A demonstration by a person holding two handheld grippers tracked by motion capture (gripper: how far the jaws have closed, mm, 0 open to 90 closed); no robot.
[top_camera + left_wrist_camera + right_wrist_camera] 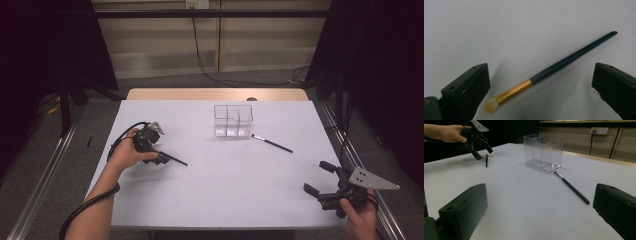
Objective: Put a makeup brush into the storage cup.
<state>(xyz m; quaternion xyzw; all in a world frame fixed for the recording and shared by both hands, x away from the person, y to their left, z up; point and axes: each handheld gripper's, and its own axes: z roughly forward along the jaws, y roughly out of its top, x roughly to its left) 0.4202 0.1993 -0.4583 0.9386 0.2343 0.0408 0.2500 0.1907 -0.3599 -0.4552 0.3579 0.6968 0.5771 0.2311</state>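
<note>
A makeup brush [564, 62] with a dark handle, gold ferrule and pale bristles lies flat on the white table [225, 190]. My left gripper [541, 71] hovers just over it, open, one jaw on either side and not touching. From above, that left gripper [161, 158] sits left of centre with the brush's handle [178, 161] poking out to the right. A second dark brush [272, 143] with a silver ferrule lies right of a clear divided organiser [233, 121]. My right gripper [319, 177] is open and empty near the front right corner.
In the right gripper view, the clear organiser [544, 151] stands empty beyond the second brush [571, 187], with the other hand and its gripper [477, 143] at the far left. Bare wooden tabletop [215, 94] shows behind the white sheet. Metal rails run along both sides.
</note>
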